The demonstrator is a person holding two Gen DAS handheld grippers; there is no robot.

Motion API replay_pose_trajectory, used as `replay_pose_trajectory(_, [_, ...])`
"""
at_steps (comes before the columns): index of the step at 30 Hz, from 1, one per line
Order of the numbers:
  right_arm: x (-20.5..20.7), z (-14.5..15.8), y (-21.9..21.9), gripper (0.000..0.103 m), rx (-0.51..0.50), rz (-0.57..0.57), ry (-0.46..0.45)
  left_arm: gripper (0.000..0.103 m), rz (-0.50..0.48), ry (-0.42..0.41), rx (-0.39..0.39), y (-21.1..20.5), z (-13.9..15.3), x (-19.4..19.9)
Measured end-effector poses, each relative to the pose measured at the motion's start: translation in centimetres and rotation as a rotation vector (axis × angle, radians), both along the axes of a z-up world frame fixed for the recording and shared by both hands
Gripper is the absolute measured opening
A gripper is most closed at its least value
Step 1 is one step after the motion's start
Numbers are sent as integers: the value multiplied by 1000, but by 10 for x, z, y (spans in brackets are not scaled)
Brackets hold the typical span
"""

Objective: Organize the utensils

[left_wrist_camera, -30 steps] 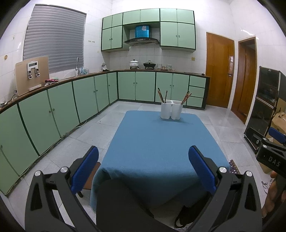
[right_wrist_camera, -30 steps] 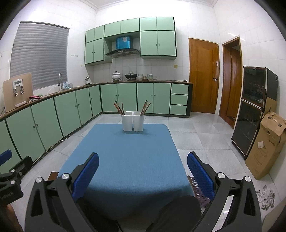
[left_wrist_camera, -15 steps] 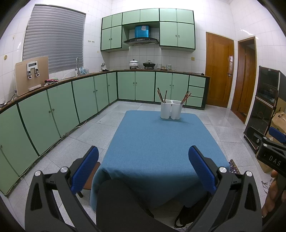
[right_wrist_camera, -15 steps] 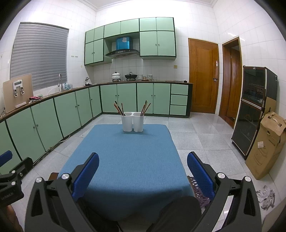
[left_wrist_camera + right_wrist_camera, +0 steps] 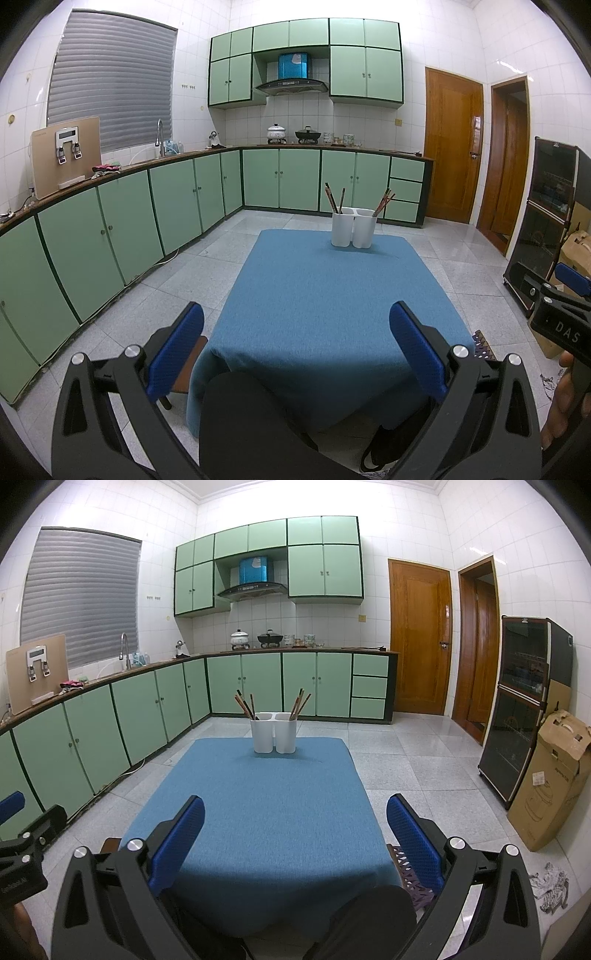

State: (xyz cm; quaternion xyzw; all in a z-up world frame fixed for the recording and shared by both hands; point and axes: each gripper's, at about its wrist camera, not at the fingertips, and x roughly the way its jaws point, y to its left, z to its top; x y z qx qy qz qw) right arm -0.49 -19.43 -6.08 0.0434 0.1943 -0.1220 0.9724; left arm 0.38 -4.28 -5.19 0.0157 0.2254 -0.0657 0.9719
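Observation:
A white two-compartment holder (image 5: 353, 232) stands at the far end of the blue-clothed table (image 5: 332, 306); it also shows in the right wrist view (image 5: 273, 737). Brown chopsticks (image 5: 334, 199) stand in its left compartment and more chopsticks (image 5: 384, 202) in its right one. My left gripper (image 5: 297, 325) is open and empty, held back from the table's near edge. My right gripper (image 5: 295, 819) is open and empty above the near end of the table (image 5: 266, 812).
Green floor cabinets (image 5: 110, 236) run along the left and back walls. A dark cabinet (image 5: 517, 709) and a cardboard box (image 5: 550, 779) stand at the right. A stool (image 5: 184, 373) sits at the table's near left corner. Grey tiled floor surrounds the table.

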Motion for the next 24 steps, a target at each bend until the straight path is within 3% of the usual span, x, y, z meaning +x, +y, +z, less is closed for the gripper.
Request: replay_pose_trajectory(24, [0,2,1,97,1,-2,-3,97,-1,1,-2,0,0,0])
